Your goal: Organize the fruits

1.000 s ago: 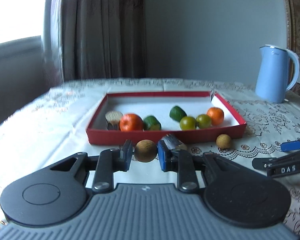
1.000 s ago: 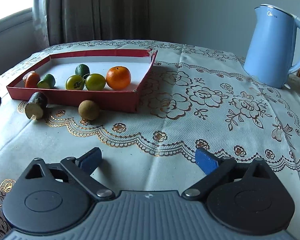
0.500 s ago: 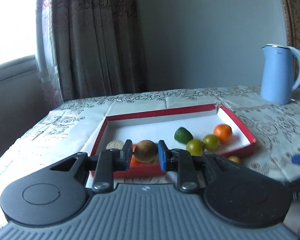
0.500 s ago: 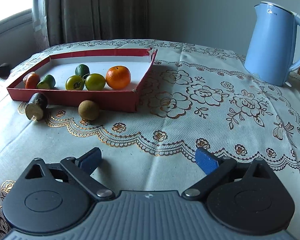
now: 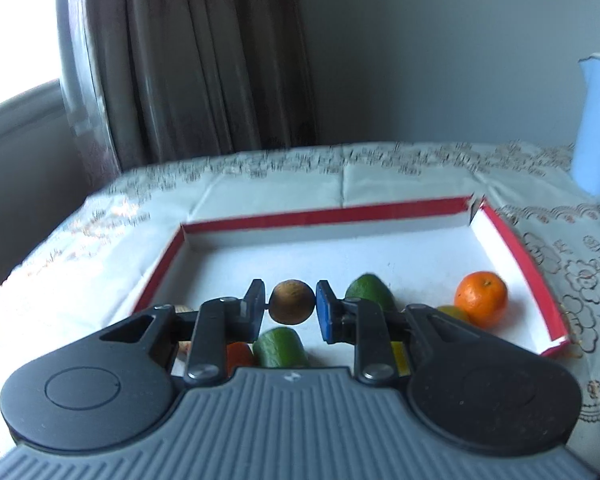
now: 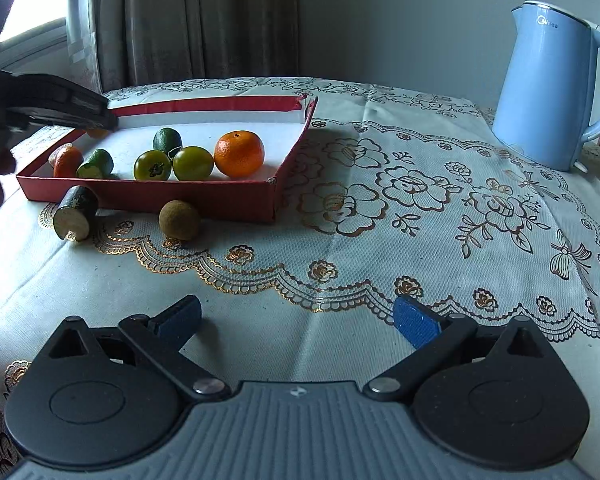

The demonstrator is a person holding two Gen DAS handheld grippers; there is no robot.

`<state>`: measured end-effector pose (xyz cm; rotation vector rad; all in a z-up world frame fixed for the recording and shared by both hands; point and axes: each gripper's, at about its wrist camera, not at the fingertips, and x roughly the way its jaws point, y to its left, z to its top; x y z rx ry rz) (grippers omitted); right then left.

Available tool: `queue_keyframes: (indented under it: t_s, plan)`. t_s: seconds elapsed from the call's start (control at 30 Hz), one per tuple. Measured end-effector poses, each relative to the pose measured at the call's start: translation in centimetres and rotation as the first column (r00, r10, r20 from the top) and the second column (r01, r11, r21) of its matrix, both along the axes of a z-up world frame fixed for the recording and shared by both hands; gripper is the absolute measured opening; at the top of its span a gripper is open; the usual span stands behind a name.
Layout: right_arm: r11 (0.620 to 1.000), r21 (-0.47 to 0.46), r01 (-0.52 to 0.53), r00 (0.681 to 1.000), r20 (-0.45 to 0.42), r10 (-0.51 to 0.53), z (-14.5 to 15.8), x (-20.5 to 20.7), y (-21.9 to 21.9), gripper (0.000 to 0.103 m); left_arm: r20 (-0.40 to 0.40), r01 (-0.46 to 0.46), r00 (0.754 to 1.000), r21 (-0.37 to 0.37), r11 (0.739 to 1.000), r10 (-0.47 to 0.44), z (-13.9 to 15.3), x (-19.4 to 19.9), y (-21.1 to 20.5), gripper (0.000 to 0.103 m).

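My left gripper (image 5: 290,307) clamps the brown fruit (image 5: 291,302) above the red tray (image 5: 516,248); right gripper (image 6: 296,316) fingers apart, idle. Dropping from height, it may roll into the orange (image 5: 481,298).

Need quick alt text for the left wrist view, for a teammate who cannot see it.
The left gripper holds a round brown fruit above the red tray, where an orange and green fruits already lie.

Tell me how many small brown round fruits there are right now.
2. One brown fruit is held in the left tool above the red tray. The other sits on the tablecloth against the tray's front wall. More could be hidden.
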<state>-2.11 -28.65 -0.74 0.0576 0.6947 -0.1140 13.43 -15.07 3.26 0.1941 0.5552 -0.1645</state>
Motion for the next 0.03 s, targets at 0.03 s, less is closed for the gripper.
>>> queue_keyframes:
  t_s: [0.03]
  plan:
    - [1.0, 0.0, 0.0, 1.0, 0.0, 0.0, 0.0, -0.01, -0.04, 0.103, -0.017, -0.005, 1.0, 0.004, 1.0, 0.005, -0.43, 0.32, -0.12, 0.024]
